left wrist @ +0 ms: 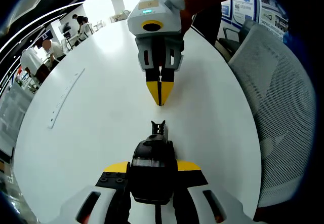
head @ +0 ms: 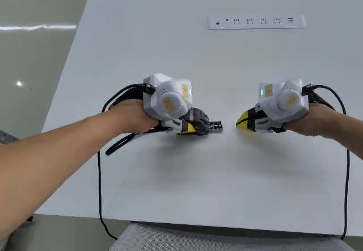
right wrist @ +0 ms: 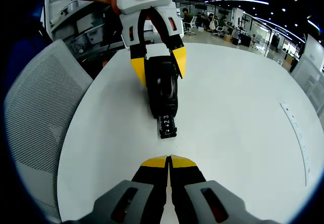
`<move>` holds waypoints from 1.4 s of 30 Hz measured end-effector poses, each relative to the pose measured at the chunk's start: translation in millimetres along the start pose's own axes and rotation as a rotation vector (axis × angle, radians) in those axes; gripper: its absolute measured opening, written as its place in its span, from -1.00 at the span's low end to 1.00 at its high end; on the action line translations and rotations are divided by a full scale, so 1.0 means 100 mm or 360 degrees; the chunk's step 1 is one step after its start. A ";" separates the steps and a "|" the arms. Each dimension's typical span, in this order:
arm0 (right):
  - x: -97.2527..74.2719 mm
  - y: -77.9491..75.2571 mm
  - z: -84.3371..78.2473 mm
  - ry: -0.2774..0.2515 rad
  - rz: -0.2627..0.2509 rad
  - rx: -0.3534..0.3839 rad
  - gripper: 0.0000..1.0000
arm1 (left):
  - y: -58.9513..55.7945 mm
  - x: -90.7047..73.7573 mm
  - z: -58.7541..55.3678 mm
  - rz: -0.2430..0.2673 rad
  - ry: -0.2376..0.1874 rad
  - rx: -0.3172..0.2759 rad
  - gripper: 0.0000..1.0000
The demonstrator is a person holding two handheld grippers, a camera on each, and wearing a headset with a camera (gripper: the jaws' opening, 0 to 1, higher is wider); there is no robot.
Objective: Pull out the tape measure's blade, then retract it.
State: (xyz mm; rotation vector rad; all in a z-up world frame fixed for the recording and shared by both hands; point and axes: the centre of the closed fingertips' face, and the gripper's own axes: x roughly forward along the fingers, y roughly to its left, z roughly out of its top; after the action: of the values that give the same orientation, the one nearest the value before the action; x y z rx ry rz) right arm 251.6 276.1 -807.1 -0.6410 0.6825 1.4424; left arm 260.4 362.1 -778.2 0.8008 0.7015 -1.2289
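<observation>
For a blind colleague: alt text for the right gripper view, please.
The left tool grips a black tape measure on a white table, a short stub of blade pointing at the camera. The right tool, shut, rises from the bottom edge.

An open-plan office: a long white worktable (head: 170, 52) with a socket strip (head: 256, 21) at one o'clock in the head view, a grey mesh office chair (left wrist: 276, 77) at three o'clock in the left gripper view, and seated people (right wrist: 188, 17) under strip ceiling lights (right wrist: 238, 1) at twelve o'clock in the right gripper view
</observation>
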 end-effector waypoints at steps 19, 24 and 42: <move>0.26 -0.02 0.15 0.0029 0.0038 -0.0052 -0.61 | 0.00 0.02 0.01 -0.0030 -0.0008 0.0011 -0.45; 0.36 0.02 0.20 0.0036 0.0075 -0.0106 -0.59 | 0.00 0.02 0.01 -0.0032 -0.0009 0.0012 -0.45; 0.41 0.04 0.24 0.0038 0.0110 -0.0157 -0.73 | 0.01 0.04 0.00 -0.0037 -0.0001 0.0018 -0.45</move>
State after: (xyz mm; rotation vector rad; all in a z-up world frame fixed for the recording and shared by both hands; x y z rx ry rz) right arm 249.3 320.9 -821.8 -0.7179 0.6606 1.5421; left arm 261.9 360.2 -781.5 0.8037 0.7055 -1.2550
